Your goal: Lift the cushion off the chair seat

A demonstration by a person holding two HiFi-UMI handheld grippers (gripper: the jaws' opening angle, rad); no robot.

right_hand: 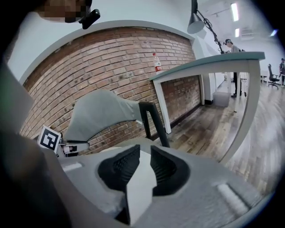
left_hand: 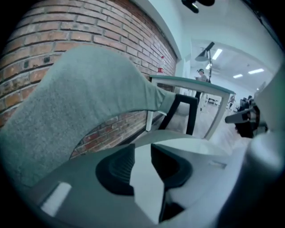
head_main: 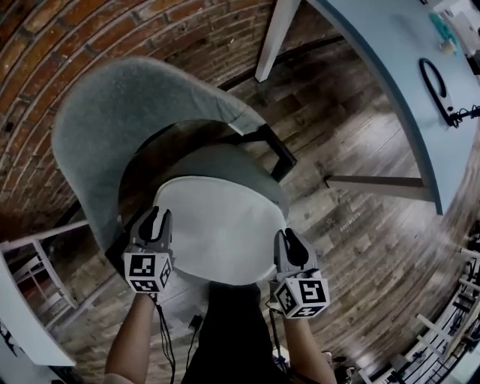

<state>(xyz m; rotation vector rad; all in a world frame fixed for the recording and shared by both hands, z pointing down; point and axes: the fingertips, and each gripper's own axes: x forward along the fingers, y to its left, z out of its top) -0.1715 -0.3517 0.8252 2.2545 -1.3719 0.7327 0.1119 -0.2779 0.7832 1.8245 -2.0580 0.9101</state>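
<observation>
The left gripper (head_main: 155, 217) and right gripper (head_main: 291, 241), jaws only narrowly apart and clamping nothing, sit at the near left and right edges of the white cushion (head_main: 221, 225), which lies flat on the grey chair seat (head_main: 251, 166) before the brick wall (head_main: 45, 45).

A red brick wall (right_hand: 111, 58) is seen ahead of the right gripper (right_hand: 145, 153). A wood-plank floor (right_hand: 209, 127) is spread out to its right. Ahead and to the right, a pale blue table (right_hand: 209, 62) on white legs is set against the wall, and strip lights (right_hand: 234, 11) are lit overhead.
</observation>
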